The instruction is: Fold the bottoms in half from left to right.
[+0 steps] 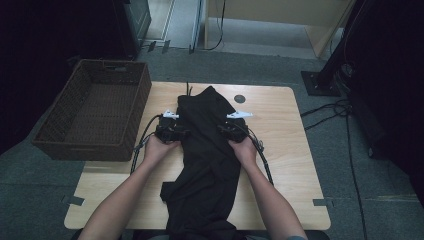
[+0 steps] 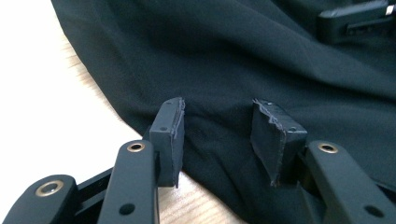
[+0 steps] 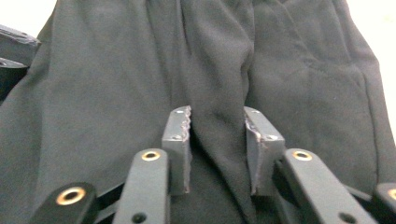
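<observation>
A dark garment spills over the table's near edge and runs up its middle toward the far edge. The left gripper and right gripper flank it, both jaws part-open over the cloth and gripping nothing. Pinching a single layer could bunch or skew the fabric. An empty wicker basket overhangs the far left corner. No readable writing.
</observation>
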A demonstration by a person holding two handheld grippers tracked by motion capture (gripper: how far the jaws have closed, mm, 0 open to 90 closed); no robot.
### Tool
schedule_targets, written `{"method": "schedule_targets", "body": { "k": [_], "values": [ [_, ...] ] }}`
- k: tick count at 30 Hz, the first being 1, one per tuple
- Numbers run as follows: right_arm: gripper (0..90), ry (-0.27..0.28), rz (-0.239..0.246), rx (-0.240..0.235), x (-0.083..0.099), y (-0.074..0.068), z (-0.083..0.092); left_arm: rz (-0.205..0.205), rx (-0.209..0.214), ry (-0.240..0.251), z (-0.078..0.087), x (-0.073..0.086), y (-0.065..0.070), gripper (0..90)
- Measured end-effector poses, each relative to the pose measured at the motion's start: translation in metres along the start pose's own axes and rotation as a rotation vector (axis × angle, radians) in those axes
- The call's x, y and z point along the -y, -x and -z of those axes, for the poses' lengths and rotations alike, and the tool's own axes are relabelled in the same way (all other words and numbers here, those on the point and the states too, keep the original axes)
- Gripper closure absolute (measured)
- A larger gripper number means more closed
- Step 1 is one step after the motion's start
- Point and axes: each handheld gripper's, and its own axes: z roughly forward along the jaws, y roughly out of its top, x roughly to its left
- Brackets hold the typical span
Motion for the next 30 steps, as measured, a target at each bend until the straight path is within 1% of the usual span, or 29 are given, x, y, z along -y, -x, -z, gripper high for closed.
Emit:
{"method": "schedule_targets", "body": {
  "k": [2, 3, 4, 7, 9, 11, 12, 14, 16, 18, 19, 20, 21, 22, 23, 24, 26, 27, 28, 30],
  "values": [
    [75.2, -0.019, -0.017, -0.012, 0.001, -0.001, 0.004, -0.011, 0.006, -0.005, 0.001, 0.002, 0.002, 54.4],
    [77.1, -0.019, -0.018, -0.015, 0.003, -0.002, 0.006, -0.018, 0.01, -0.01, 0.003, 0.003, 0.003, 54.4],
    [78.5, -0.016, -0.015, -0.019, 0.006, -0.003, 0.009, -0.021, 0.014, -0.01, 0.004, 0.005, 0.005, 54.4],
    [79.8, -0.018, -0.03, -0.039, 0.017, -0.009, 0.02, -0.04, 0.019, -0.028, 0.008, 0.009, 0.011, 54.4],
    [79.8, -0.021, -0.027, -0.056, 0.026, -0.015, 0.03, -0.068, 0.026, -0.049, 0.013, 0.013, 0.016, 54.4],
    [79.7, -0.028, -0.006, -0.069, 0.036, -0.022, 0.041, -0.098, 0.034, -0.069, 0.018, 0.017, 0.021, 54.4],
    [79.6, -0.025, 0.009, -0.071, 0.041, -0.026, 0.047, -0.104, 0.042, -0.076, 0.02, 0.019, 0.023, 54.4],
    [79.0, -0.024, 0.012, -0.09, 0.051, -0.03, 0.057, -0.097, 0.067, -0.079, 0.023, 0.023, 0.025, 54.4],
    [76.4, -0.026, 0.011, -0.104, 0.057, -0.031, 0.064, -0.092, 0.083, -0.075, 0.025, 0.026, 0.026, 54.3],
    [66.1, -0.038, 0.014, -0.097, 0.057, -0.029, 0.069, -0.099, 0.073, -0.057, 0.025, 0.025, 0.026, 53.2],
    [61.7, -0.02, 0.02, -0.086, 0.055, -0.027, 0.07, -0.088, 0.069, -0.037, 0.024, 0.024, 0.026, 52.8],
    [57.5, 0.009, 0.03, -0.066, 0.051, -0.024, 0.07, -0.072, 0.072, -0.023, 0.024, 0.022, 0.026, 52.3],
    [53.3, 0.04, 0.028, -0.051, 0.047, -0.021, 0.07, -0.057, 0.078, -0.009, 0.023, 0.02, 0.025, 51.9],
    [50.3, 0.07, 0.01, -0.044, 0.041, -0.018, 0.069, -0.052, 0.079, 0.002, 0.022, 0.017, 0.025, 51.6],
    [48.5, 0.084, -0.007, -0.046, 0.035, -0.015, 0.066, -0.05, 0.078, 0.009, 0.021, 0.015, 0.026, 51.4],
    [47.8, 0.087, -0.013, -0.044, 0.029, -0.013, 0.061, -0.051, 0.073, 0.01, 0.018, 0.013, 0.026, 51.0],
    [47.9, 0.07, -0.01, -0.024, 0.019, -0.01, 0.045, -0.053, 0.056, 0.002, 0.013, 0.011, 0.026, 50.3],
    [49.7, 0.057, -0.008, -0.011, 0.015, -0.009, 0.037, -0.047, 0.055, -0.002, 0.01, 0.011, 0.026, 50.1],
    [56.7, 0.04, -0.012, 0.002, 0.013, -0.007, 0.029, -0.038, 0.055, -0.003, 0.008, 0.011, 0.025, 50.0],
    [77.4, 0.01, -0.004, 0.024, 0.01, -0.005, 0.018, -0.022, 0.059, -0.006, 0.007, 0.012, 0.024, 49.5]
  ]
}}
